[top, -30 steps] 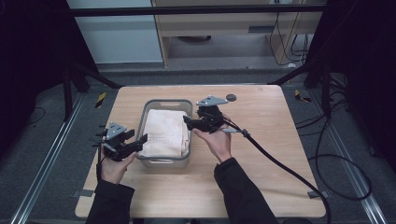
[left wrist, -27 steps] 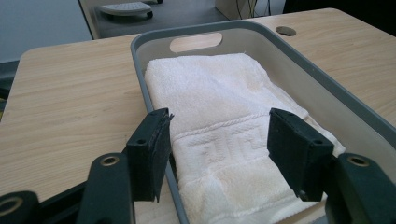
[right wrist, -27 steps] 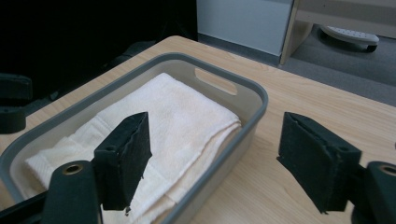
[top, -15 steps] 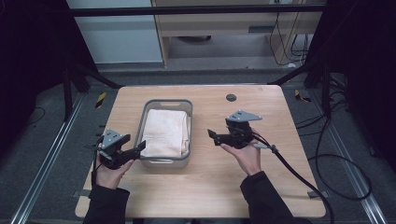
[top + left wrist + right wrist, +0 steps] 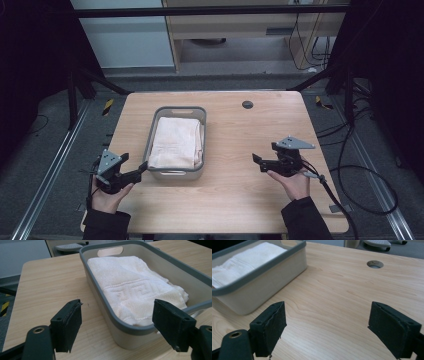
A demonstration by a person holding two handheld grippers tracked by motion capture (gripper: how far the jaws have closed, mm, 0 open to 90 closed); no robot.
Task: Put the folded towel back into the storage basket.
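My left tool [image 5: 142, 169] and right tool [image 5: 258, 161] have just spread wide, both empty; the folded towel [image 5: 177, 142] lies in the grey bin [image 5: 180, 110] mid-worktop [image 5: 240, 200].

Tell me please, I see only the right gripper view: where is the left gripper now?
Observer: The left gripper is close beside the near left corner of the grey rectangular plastic basket. Its jaws have just been opening and hold nothing.
Operator: Is anything hanging over its rim?
Observer: No, the white folded terry towel lies wholly inside.
Operator: Has the basket a handle?
Observer: Yes, a cut-out handle is in its far end wall.
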